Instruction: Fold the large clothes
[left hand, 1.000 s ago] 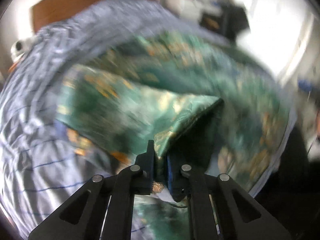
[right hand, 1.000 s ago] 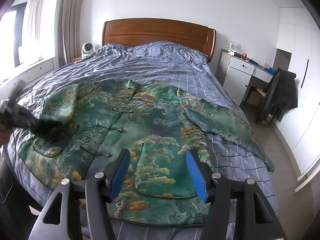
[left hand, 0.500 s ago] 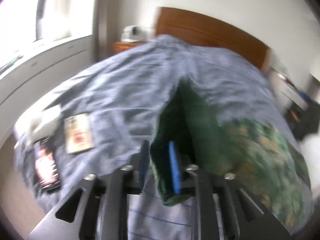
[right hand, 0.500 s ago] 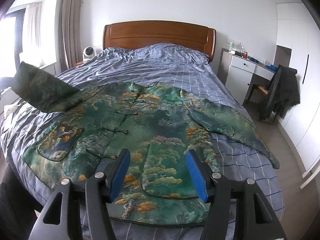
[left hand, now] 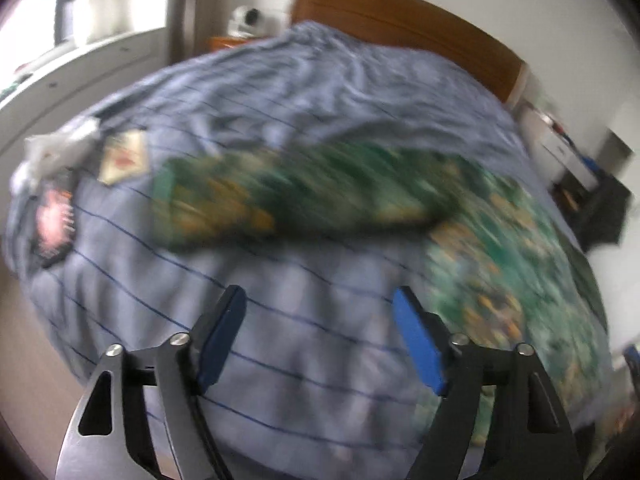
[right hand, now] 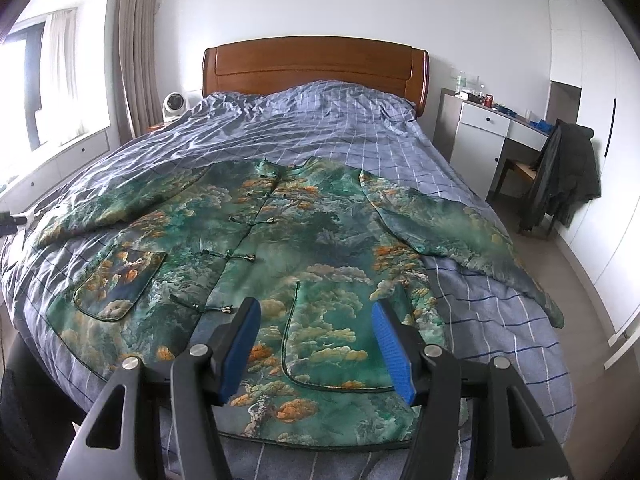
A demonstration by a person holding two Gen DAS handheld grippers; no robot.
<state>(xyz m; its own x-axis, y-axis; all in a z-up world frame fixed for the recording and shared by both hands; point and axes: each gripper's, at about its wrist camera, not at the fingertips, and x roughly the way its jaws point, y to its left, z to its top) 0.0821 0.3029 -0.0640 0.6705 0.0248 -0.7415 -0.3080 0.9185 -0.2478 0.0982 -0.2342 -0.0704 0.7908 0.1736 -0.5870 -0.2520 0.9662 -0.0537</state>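
We have released the sleeve (left hand: pixel 296 196); it now lies mid-frame on the bed (left hand: pixel 320 344). Left gripper (left hand: pixel 318 336) and right gripper (right hand: pixel 316 344): fingers spread, empty.

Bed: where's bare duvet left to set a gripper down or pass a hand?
Free: the duvet between the jacket collar and headboard; the strip between jacket body and right sleeve; the wedge under the left sleeve. Crowded: the middle, all jacket, and the left edge with the packets.
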